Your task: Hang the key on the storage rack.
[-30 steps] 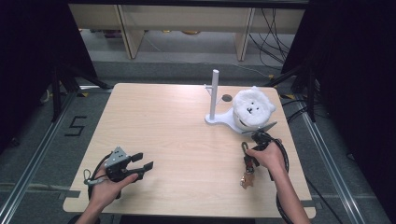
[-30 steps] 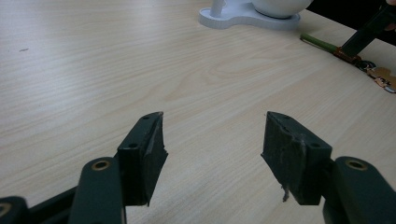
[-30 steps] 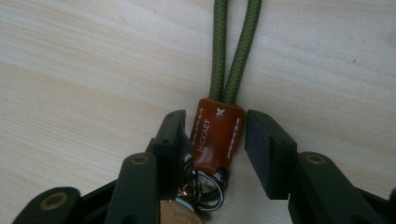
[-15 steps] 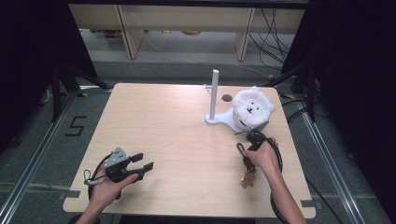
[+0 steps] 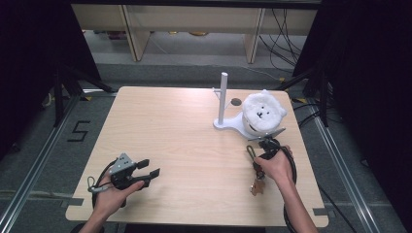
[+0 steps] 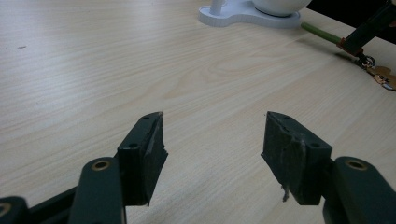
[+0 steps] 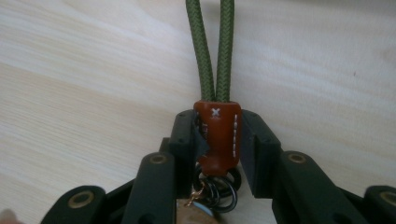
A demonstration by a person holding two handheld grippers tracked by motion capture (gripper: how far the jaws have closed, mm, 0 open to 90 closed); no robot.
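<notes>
A keychain lies at the right of the table: a green cord loop [image 5: 250,152], a brown leather tab [image 7: 218,135], dark rings and a tan tag [image 5: 256,187]. My right gripper [image 5: 258,170] [image 7: 217,127] has just been closing, and its pads now press the leather tab from both sides. The cord [image 7: 205,56] runs straight away from the jaws over the wood. At the front left, my left gripper [image 5: 149,168] [image 6: 212,140] is open just above the table with nothing between its jaws. In the left gripper view the keychain [image 6: 369,59] shows far off at the right.
A white stand with an upright post [image 5: 223,97] stands at the back right, with a white plush bear head [image 5: 262,114] on its base. The stand's base [image 6: 243,14] shows at the far edge of the left gripper view. The table's right edge [image 5: 306,155] is close to my right hand.
The right hand has shifted slightly over the keychain and its jaws have closed onto the leather tab. The left hand and gripper have not moved.
</notes>
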